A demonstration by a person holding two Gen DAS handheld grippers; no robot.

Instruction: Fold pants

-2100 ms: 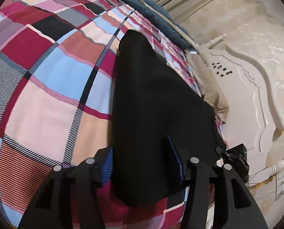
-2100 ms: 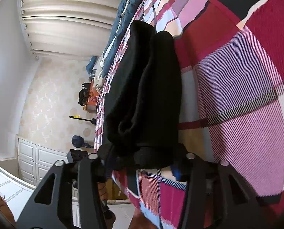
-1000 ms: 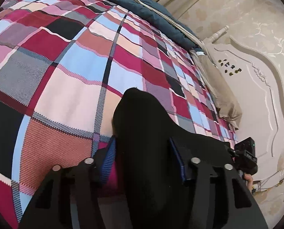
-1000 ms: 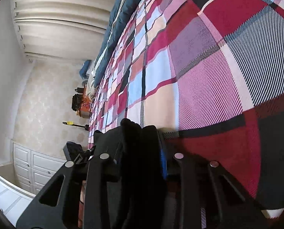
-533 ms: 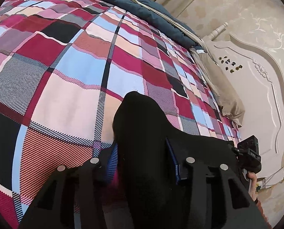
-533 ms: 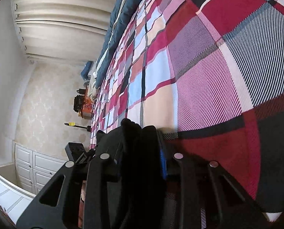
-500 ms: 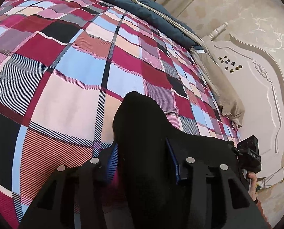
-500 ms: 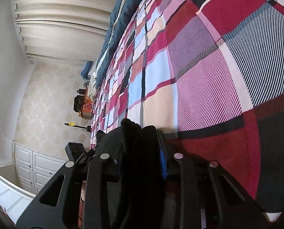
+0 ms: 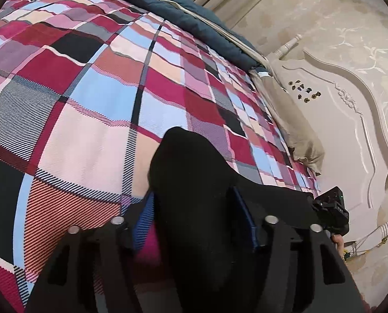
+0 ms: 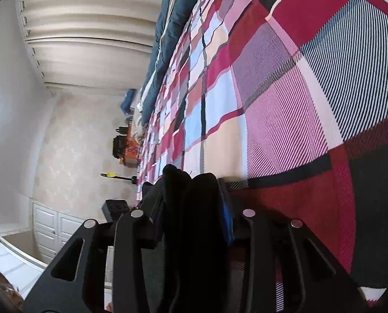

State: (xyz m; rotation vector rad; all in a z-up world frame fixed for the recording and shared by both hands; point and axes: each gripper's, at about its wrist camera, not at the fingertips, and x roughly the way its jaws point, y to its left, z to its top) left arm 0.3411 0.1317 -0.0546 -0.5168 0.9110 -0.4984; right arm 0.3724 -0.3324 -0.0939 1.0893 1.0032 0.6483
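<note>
Black soft-fabric pants [image 9: 194,182] are seen in L wrist view pinched in the left claw [image 9: 194,208], bunched just above the red-pink-blue plaid bedspread [image 9: 89,104]; vs 2 s ago, the long hanging length has been gathered in. R wrist view: the right claw [image 10: 194,216] is clamped on a thick doubled fold of pants [image 10: 194,221]. Fold judged made; laying down is prob. next.

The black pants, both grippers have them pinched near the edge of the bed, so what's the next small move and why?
Probably carry the held edge forward over the plaid bedspread and lay it down. The left gripper and right gripper each pinch bunched folds of the black pants, with open bedspread ahead to lay them on.
</note>
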